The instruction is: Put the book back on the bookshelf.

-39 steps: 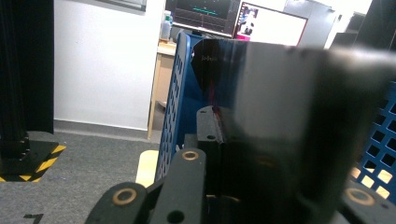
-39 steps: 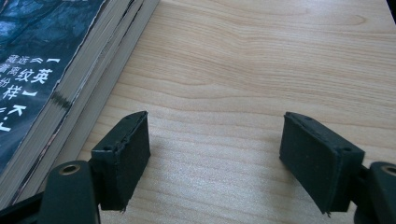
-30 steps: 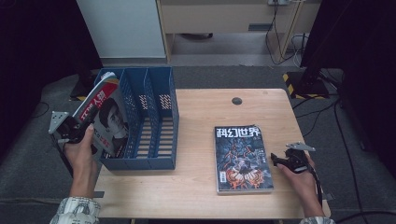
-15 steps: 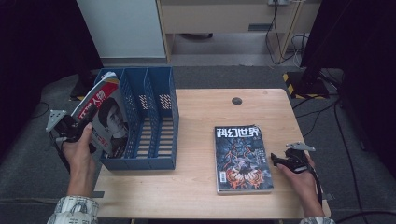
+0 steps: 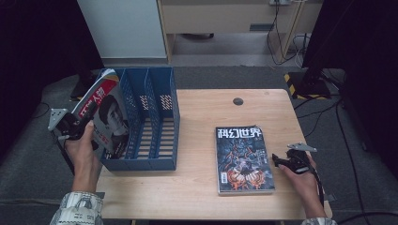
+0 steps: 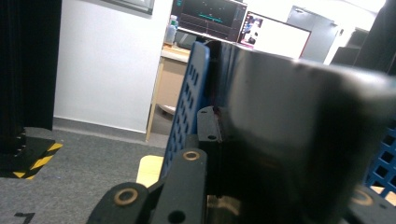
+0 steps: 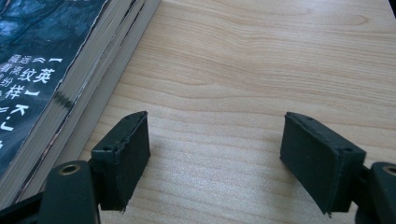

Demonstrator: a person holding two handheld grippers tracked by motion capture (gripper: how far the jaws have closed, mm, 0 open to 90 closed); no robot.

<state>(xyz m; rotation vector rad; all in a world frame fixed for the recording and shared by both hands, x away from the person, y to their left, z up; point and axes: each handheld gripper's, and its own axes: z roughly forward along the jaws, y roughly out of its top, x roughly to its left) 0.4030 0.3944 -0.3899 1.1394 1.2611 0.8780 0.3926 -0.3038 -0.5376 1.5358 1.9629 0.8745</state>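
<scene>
Your right gripper (image 5: 278, 161) rests low over the table (image 5: 197, 192) with its jaws spread wide and nothing between them. In the right gripper view the two black pads (image 7: 122, 156) stand apart over bare wood, and the stack of magazines (image 7: 56, 79) lies just to the left of the left pad, its page edges facing the gap, not touching either pad. From above, that stack (image 5: 244, 159) lies flat on the table with its dark cover up, just beside your right jaw tips.

Your left gripper (image 5: 70, 129) is clamped on a red magazine (image 5: 105, 115) at the table's left edge. Its jaws are closed down on the magazine's edge. In the left gripper view the magazine (image 6: 299, 140) is a blurred grey mass pressed close against the jaws on the right. You hold the magazine tilted, its top leaning away from the rack (image 5: 155, 122) and its lower part down in the rack's leftmost slot, touching the blue wall. In the left gripper view, a perforated blue divider (image 6: 187, 107) rises just beyond the jaws.

Farther out from both sets of jaws, a small dark cap (image 5: 238, 101) sits in the table near its far edge.
</scene>
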